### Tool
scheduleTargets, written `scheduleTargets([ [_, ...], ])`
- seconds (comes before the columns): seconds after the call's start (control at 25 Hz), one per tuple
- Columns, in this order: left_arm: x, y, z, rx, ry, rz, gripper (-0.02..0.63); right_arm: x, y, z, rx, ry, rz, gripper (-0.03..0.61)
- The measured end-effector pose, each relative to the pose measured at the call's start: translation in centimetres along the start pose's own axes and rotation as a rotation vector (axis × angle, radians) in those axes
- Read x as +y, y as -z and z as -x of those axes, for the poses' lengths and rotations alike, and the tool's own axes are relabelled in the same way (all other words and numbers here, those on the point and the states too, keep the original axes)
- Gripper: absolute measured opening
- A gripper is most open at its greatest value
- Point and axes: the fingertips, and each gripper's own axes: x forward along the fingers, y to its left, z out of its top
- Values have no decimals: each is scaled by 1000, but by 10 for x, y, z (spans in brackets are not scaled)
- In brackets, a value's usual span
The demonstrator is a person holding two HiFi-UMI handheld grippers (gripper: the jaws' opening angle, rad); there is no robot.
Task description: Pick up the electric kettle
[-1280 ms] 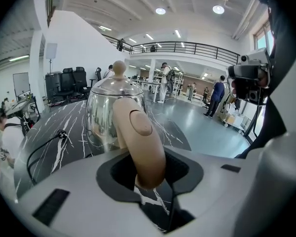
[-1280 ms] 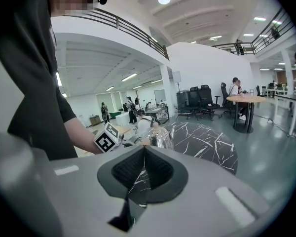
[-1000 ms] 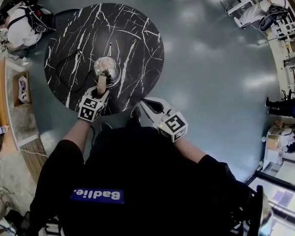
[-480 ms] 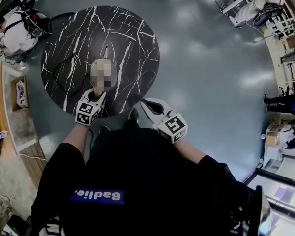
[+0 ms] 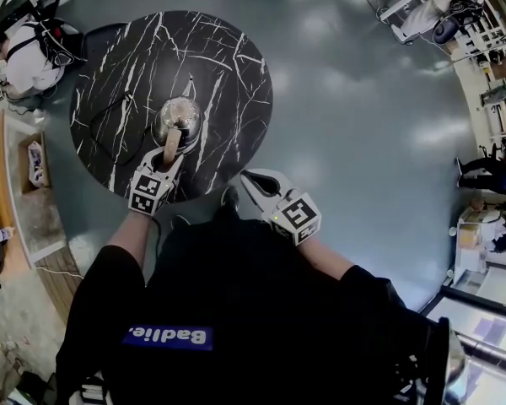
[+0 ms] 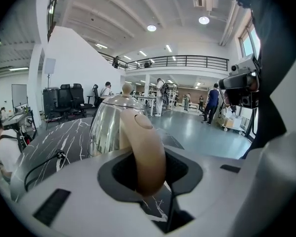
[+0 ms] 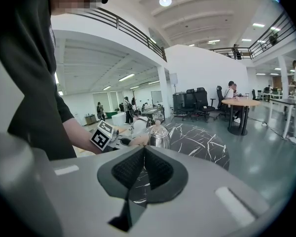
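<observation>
Silver shiny round electric kettle is at the middle of the black marble round table. L gripper pinches its tan curved handle. R gripper, fingers pressed together w/ nothing between, is just off the table's near edge. Thin black cord lies on the table's left side.

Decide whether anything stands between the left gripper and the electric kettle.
Nothing visible does. The left gripper is already shut on the beige handle of the electric kettle, so no gap is left between them. The black cable lies off to the side on the table.
</observation>
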Motion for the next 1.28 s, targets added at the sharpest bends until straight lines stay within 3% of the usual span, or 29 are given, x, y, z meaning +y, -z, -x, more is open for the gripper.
scheduleTargets([
  [0.6,0,-25,12,-48,3,1,107,5,-1,-3,-5,-4,0,5],
  [1.28,-32,-115,74,-202,20,59,107,8,-26,-11,-80,-24,-8,5],
])
